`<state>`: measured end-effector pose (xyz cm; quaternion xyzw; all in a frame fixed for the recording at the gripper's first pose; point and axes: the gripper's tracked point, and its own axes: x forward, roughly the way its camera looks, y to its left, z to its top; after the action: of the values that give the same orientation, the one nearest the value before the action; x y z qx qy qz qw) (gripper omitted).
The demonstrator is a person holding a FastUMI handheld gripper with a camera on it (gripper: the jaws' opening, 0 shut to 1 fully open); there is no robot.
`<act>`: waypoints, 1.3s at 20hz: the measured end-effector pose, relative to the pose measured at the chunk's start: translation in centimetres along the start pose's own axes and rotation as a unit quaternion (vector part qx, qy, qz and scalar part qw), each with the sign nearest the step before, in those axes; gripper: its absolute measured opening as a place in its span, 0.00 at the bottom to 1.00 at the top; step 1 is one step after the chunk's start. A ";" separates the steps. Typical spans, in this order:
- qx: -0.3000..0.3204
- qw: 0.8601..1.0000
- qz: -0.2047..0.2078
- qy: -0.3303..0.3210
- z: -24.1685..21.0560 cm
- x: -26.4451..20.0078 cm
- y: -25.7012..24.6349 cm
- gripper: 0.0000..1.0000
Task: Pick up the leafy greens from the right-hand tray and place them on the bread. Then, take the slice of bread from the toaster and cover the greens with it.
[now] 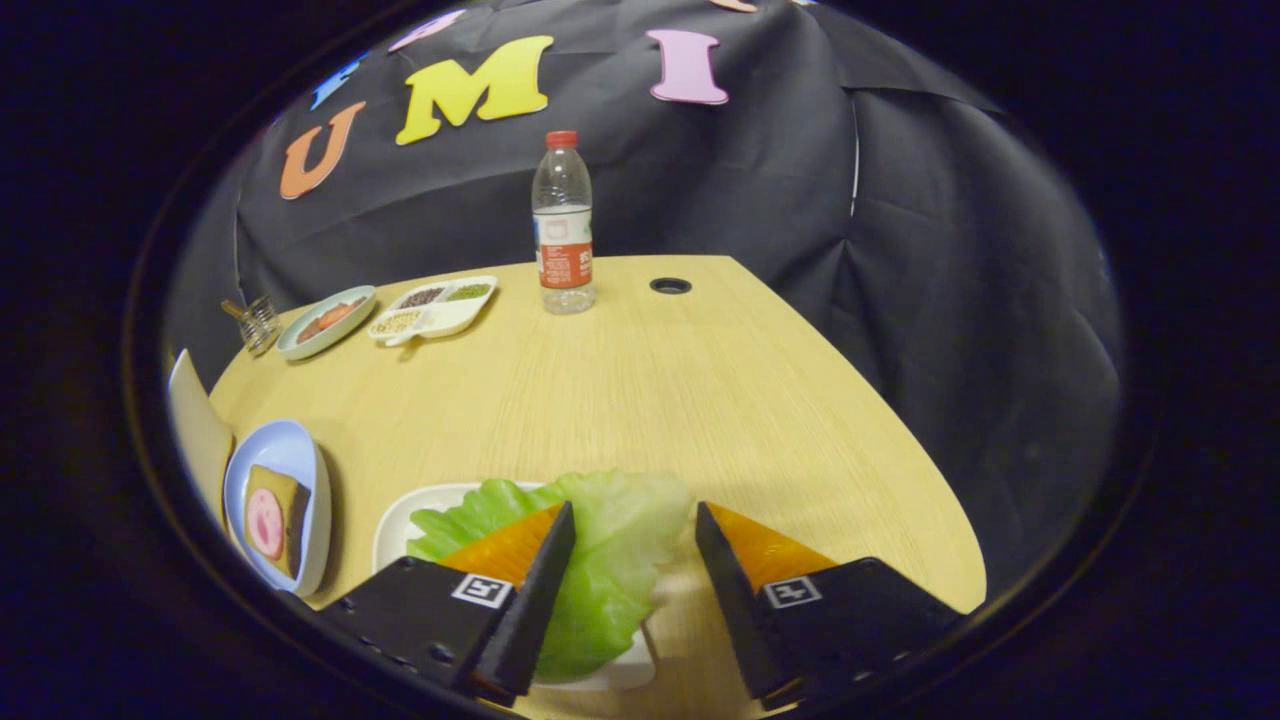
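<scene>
two black fingers of our tool [632,540] stand apart over the crinkled green lettuce leaf [600,560], its length running along them on the white rectangular tray [400,525].

Pale green leafy greens [610,560] on a white tray [400,525]; left of it, a light-blue plate [285,450]. Black jaws, orange-faced. Light wood-grain tabletop [650,390].

gripper view | low over table [700,400], facing booth wall | fingers [540,580] near (lens close)
</scene>
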<state>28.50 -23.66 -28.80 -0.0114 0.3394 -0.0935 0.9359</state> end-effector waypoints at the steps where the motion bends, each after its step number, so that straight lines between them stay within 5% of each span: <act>1: 0.005 1.000 0.000 -0.004 0.1 -0.2 -0.1 0.61; 5: 0.022 0.999 0.005 -0.039 1.6 -1.9 0.0 0.08; 6: 0.022 0.998 0.006 -0.054 2.2 -2.7 0.1 0.04; 26: -0.008 0.982 0.021 -0.187 7.5 -18.1 9.8 0.00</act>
<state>21.27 -11.05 -12.37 -0.0287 0.1597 -0.0675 0.9844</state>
